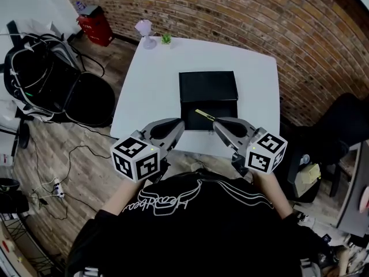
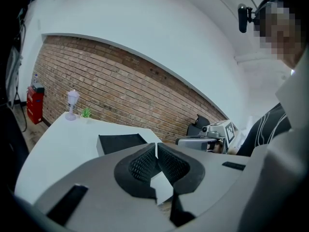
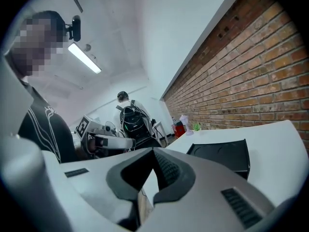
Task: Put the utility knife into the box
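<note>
A black box [image 1: 209, 100] lies open in the middle of the white table [image 1: 150, 91]. A slim yellow utility knife [image 1: 204, 115] rests at a slant inside its near half. My left gripper [image 1: 180, 124] hovers at the table's front edge, just left of the box, shut with nothing in it. My right gripper [image 1: 218, 124] is beside the box's near right corner, close to the knife's end, jaws shut and empty. The left gripper view shows its pads [image 2: 156, 151] meeting, the box [image 2: 120, 143] beyond them. In the right gripper view the box [image 3: 222, 154] lies right of the shut jaws.
A pale purple lamp [image 1: 145, 32] and a small green plant [image 1: 166, 38] stand at the table's far left corner. A black backpack [image 1: 40, 74] and cables lie on the floor to the left. A red case [image 1: 95, 27] stands by the brick wall, a dark chair [image 1: 340, 126] to the right.
</note>
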`<state>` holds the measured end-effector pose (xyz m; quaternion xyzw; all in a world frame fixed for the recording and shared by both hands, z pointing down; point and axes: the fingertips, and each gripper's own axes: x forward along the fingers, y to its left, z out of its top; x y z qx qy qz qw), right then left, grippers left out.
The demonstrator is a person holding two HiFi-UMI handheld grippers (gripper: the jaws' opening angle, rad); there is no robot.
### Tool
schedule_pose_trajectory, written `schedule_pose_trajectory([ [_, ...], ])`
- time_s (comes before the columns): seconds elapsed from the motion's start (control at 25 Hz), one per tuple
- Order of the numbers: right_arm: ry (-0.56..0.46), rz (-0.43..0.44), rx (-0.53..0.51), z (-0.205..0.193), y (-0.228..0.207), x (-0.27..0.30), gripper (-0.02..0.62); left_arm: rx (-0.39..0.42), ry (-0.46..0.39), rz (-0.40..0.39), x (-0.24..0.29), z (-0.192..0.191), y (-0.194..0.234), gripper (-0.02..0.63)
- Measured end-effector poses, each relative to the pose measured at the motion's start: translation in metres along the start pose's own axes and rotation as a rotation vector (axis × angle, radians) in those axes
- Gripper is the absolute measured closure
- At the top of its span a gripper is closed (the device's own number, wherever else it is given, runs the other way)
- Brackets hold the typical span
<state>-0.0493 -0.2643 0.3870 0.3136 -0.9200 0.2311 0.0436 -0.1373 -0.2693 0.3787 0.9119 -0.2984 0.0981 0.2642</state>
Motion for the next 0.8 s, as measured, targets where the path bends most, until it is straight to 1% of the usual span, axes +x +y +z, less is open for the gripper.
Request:
schedule_pose_trajectory([
  [0.48,0.017,-0.048,0.016,-0.011,-0.006,-0.009,0.594,-0.004,0.021,-0.009,0.008,-0.007,0.001,0.569],
  [0.8,0.016,-0.063,0.023,-0.01,-0.012,-0.016,0.594,-0.011,0.024,-0.006,0.017,-0.006,0.0,0.568],
])
